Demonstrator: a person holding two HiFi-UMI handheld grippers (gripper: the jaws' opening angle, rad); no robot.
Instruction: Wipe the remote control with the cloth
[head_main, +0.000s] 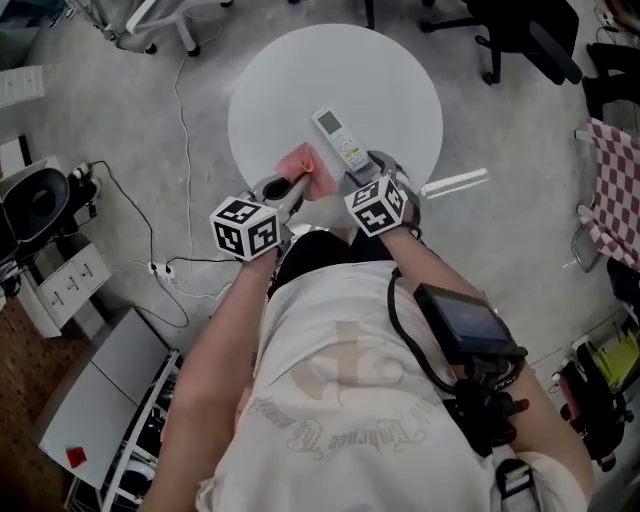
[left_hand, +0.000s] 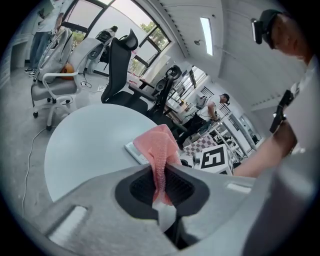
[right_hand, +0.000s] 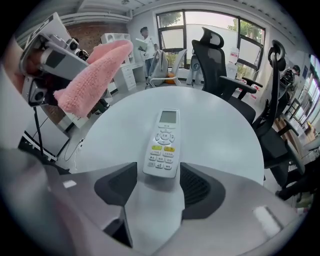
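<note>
Slippage looms: your left gripper (left_hand: 161, 172) pinches the pink cloth (left_hand: 159, 145), but your right gripper (right_hand: 157, 172) stands spread around the unheld remote control (right_hand: 164, 140), which may skid when wiped.

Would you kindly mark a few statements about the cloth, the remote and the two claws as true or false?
1. The left claw is shut on the cloth. True.
2. The remote lies face down on the table. False: its buttons and display face up.
3. The right claw is open, with the remote's near end between its jaws. True.
4. The cloth is blue. False: it is pink.
5. The table is square. False: it is round.
</note>
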